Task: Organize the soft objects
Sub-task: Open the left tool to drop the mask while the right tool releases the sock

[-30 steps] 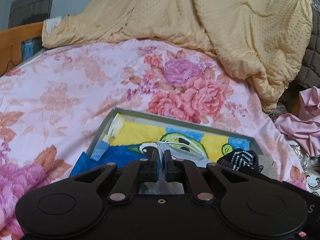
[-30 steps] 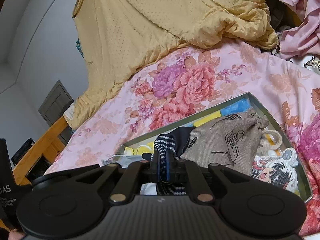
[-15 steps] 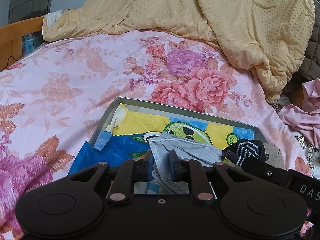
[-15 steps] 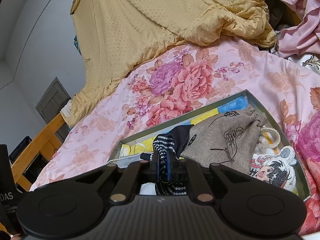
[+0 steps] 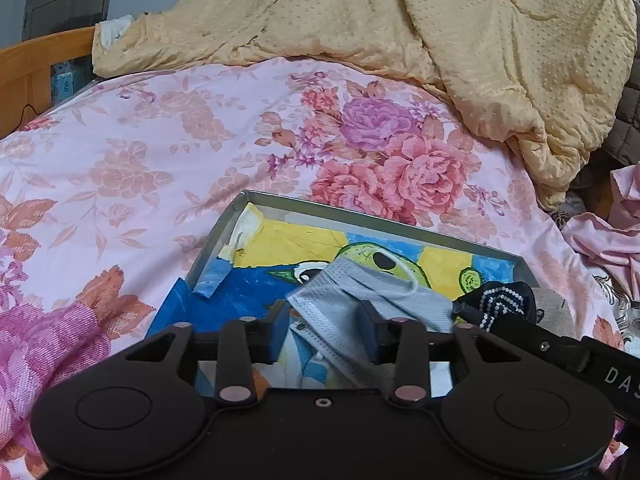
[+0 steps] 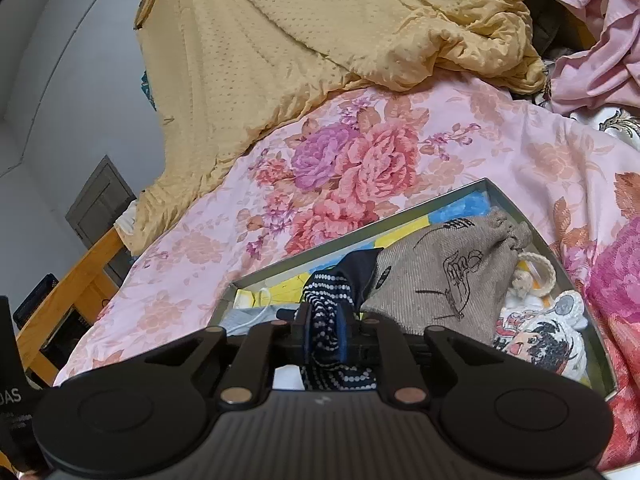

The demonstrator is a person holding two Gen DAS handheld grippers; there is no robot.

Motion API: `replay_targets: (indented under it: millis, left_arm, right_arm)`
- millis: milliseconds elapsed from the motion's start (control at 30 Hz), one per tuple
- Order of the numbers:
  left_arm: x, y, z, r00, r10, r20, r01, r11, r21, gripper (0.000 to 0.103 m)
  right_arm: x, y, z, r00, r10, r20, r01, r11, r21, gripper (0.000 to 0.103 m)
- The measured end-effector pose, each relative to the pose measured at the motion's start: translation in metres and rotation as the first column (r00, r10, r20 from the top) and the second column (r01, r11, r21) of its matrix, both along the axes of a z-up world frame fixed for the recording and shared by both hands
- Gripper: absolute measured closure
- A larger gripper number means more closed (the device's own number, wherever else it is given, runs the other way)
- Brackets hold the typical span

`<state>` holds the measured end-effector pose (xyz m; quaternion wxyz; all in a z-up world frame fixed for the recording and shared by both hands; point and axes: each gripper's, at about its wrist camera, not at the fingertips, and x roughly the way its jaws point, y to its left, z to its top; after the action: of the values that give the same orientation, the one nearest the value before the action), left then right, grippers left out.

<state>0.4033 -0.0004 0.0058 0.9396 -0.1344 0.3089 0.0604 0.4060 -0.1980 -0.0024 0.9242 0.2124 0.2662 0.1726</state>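
Left gripper [image 5: 325, 322] spread over mask [image 5: 372, 292] (grey) — tray [image 6: 516, 208] holds pouch [image 6: 452, 268].

place: somebody's bedroom at home | bed: pink floral bedsheet [image 5: 168, 152] spread over the mattress | bedding: big yellow dotted comforter [image 5: 460, 28] heaped at the back | frame: wooden bed frame [image 6: 76, 276] along the side | extras: crumpled pink clothing [image 6: 596, 48] piled nearby, grey panelled door [image 6: 100, 204] in a plain wall
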Motion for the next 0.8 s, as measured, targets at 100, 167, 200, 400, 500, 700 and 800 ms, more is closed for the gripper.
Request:
replay_targets:
  millis: [100,167,200,400,500,700,800]
  left_arm:
    - [0.000,0.002,-0.001,1.000,0.008,-0.001,-0.008,1.000,-0.002,0.053]
    - [-0.001,0.002,-0.002,1.000,0.013,0.000,-0.013,1.000,-0.003,0.049]
    - [-0.001,0.003,-0.002,1.000,0.015,0.000,-0.015,1.000,-0.003,0.047]
    - [-0.006,0.005,-0.002,0.999,0.031,0.011,-0.031,1.000,-0.002,0.031]
    - [-0.010,0.005,0.000,0.999,0.038,0.016,-0.038,0.999,0.004,0.025]
    - [-0.019,0.003,0.007,0.999,0.034,0.022,-0.035,0.999,0.031,0.020]
    - [-0.025,0.003,0.013,0.999,0.033,0.029,-0.034,0.999,0.033,0.013]
  right_arm:
    - [0.001,-0.001,-0.001,1.000,-0.008,-0.003,0.008,1.000,0.000,0.083]
    - [0.002,-0.001,-0.001,1.000,-0.010,-0.006,0.010,1.000,0.001,0.081]
    - [0.002,-0.001,-0.002,1.000,-0.009,-0.007,0.009,1.000,0.002,0.081]
    - [0.002,0.002,0.000,1.000,0.009,0.004,-0.009,1.000,-0.014,0.069]
    - [-0.001,0.002,0.004,1.000,0.011,0.013,-0.011,1.000,-0.024,0.062]
    - [-0.011,0.000,0.013,0.999,0.001,0.043,0.001,0.999,-0.052,0.049]
    - [-0.017,-0.002,0.018,0.998,-0.006,0.056,0.010,0.998,-0.064,0.043]
